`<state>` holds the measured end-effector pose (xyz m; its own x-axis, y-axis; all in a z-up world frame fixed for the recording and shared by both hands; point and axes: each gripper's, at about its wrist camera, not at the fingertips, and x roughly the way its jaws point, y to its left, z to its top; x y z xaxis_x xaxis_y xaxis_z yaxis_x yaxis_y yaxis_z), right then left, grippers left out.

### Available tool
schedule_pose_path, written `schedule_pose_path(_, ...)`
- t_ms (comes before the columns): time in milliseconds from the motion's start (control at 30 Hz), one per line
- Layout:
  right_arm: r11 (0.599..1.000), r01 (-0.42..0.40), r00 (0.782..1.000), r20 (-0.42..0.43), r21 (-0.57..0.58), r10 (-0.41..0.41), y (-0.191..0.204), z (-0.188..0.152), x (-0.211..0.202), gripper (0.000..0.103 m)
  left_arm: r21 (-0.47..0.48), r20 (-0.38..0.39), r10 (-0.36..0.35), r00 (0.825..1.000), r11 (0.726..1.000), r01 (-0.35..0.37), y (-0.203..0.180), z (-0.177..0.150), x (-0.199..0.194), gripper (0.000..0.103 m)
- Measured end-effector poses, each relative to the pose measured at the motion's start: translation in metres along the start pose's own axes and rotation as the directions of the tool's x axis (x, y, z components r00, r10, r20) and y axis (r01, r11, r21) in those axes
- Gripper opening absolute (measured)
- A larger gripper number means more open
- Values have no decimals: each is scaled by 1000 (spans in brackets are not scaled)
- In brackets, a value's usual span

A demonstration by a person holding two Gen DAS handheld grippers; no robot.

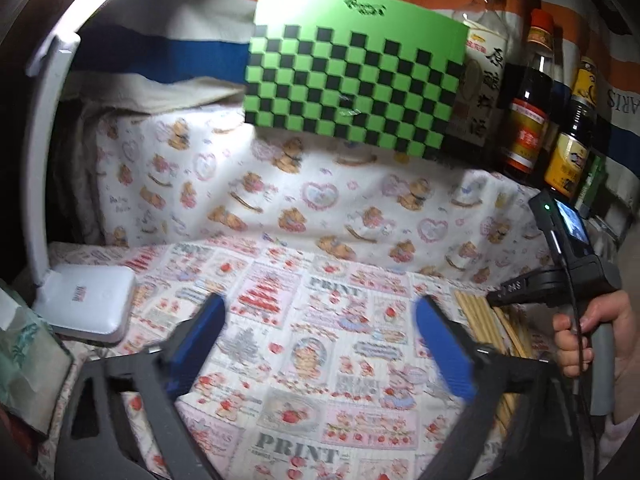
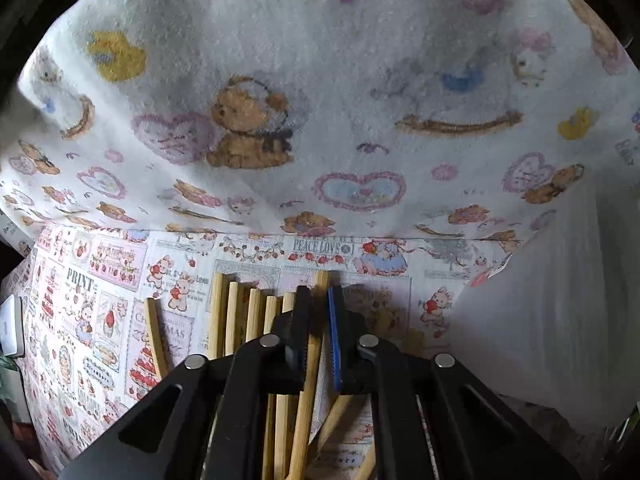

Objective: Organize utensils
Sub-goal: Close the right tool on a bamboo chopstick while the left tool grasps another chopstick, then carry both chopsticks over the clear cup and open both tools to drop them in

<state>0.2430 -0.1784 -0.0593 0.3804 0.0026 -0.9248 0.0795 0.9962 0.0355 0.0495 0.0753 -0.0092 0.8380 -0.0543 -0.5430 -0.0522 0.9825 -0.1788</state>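
Several bamboo chopsticks [image 2: 240,316] lie side by side on the printed tablecloth [image 2: 80,300]. In the right wrist view my right gripper [image 2: 320,320] is nearly closed around one chopstick [image 2: 308,392] that runs between its blue-padded fingers [image 2: 334,336]. In the left wrist view the same chopsticks [image 1: 480,316] lie at the right, under my right gripper [image 1: 516,294]. My left gripper [image 1: 320,320] hangs open and empty above the cloth, to the left of the chopsticks.
A white lamp base [image 1: 88,300] stands at the left. A green checkerboard card [image 1: 352,68] leans at the back. Several sauce bottles [image 1: 528,112] stand at the back right. A bear-print cloth [image 2: 320,120] rises behind the chopsticks.
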Motion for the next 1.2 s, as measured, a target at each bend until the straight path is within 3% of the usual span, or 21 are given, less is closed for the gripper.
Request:
schedule_pose_path(33, 1000, -13, 1000, 2, 2, 13, 0, 0, -3, 8, 7, -25, -29, 999, 1000, 30, -2, 0, 2, 55)
schedule_pose_path(100, 999, -52, 998, 22, 7, 52, -3, -4, -15, 8, -14, -115, -151, 982, 989, 150, -7, 0, 8, 27)
schedule_pose_path(133, 998, -70, 997, 43, 1, 70, -5, -9, -25, 8, -45, -167, -210, 963, 978, 205, -10, 2, 13, 24)
schedule_pose_path(233, 992, -120, 983, 134, -51, 125, -8, -17, -64, 8, -80, -248, -254, 935, 967, 242, -30, 12, 23, 24)
schedule_pose_path(333, 984, -141, 950, 266, -110, 165, -12, -26, -119, 8, 14, -335, -223, 915, 970, 241, -66, 26, 39, 24)
schedule_pose_path(433, 980, -131, 895, 409, -148, 181, -19, -38, -168, 8, 61, -419, -169, 892, 975, 213, -94, 35, 62, 24)
schedule_pose_path(467, 980, -121, 865, 466, -159, 183, -22, -43, -186, 8, 64, -443, -160, 882, 976, 210, -103, 37, 70, 24)
schedule_pose_path(600, 986, -101, 788, 593, -136, 163, -32, -60, -224, 8, 101, -517, -91, 851, 981, 166, -127, 36, 103, 24)
schedule_pose_path(733, 988, -94, 744, 651, -120, 150, -47, -64, -249, 8, 72, -592, -64, 804, 989, 131, -133, 28, 133, 24)
schedule_pose_path(800, 992, -80, 723, 680, -100, 126, -59, -68, -261, 8, 68, -613, -45, 789, 992, 109, -136, 22, 140, 24)
schedule_pose_path(900, 994, -83, 708, 697, -73, 110, -75, -69, -278, 8, 60, -617, -28, 787, 995, 82, -137, 17, 148, 24)
schedule_pose_path(933, 994, -92, 705, 701, -61, 109, -83, -71, -282, 8, 75, -601, -15, 799, 994, 75, -140, 16, 149, 23)
schedule_pose_path(1000, 994, -110, 696, 711, -28, 97, -92, -74, -290, 8, 106, -593, 21, 805, 993, 52, -147, 14, 153, 14)
schedule_pose_path(1100, 993, -111, 663, 741, -43, 106, -97, -81, -304, 8, 100, -590, 17, 807, 994, 52, -155, 13, 156, 10)
schedule_pose_path(1200, 993, -117, 650, 753, -33, 102, -102, -85, -311, 8, 108, -525, 12, 851, 993, 53, -158, 34, 135, 7)
